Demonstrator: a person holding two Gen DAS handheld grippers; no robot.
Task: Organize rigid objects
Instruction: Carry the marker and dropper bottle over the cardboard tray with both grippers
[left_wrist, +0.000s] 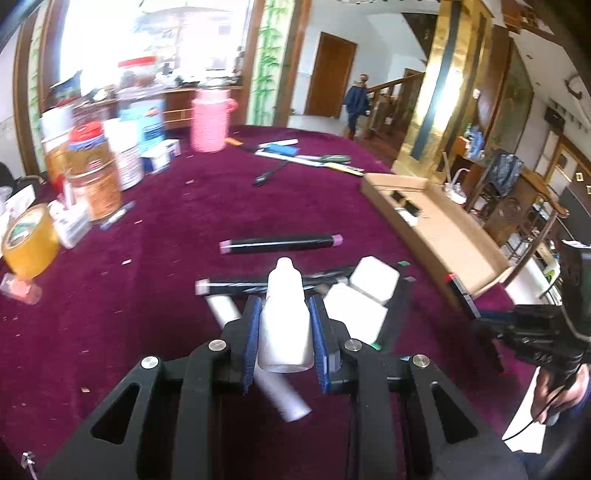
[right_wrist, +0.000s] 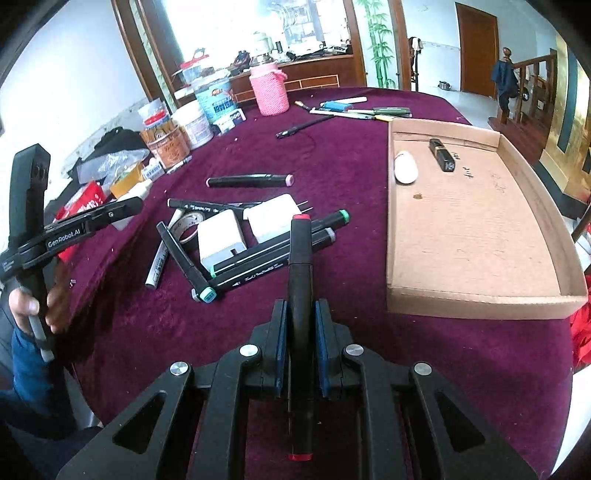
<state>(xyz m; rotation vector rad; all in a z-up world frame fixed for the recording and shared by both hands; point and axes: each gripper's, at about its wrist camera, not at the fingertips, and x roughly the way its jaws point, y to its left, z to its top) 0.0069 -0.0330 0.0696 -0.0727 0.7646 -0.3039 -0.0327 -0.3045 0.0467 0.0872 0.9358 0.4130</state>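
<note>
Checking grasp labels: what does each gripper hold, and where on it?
Left gripper: white dropper bottle, clamped around its body. Right gripper: red-capped black marker, gripped mid-barrel.

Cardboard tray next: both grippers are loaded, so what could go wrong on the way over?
The left gripper pinches the white dropper bottle on its smooth sides, so it may slip. The right gripper holds the red-capped marker near its middle; the long end could clip the cardboard tray wall.

A maroon-clothed table (right_wrist: 332, 155) carries scattered markers (right_wrist: 249, 181), two white chargers (right_wrist: 221, 240), jars (right_wrist: 166, 136) and a cardboard tray (right_wrist: 480, 295).
</note>
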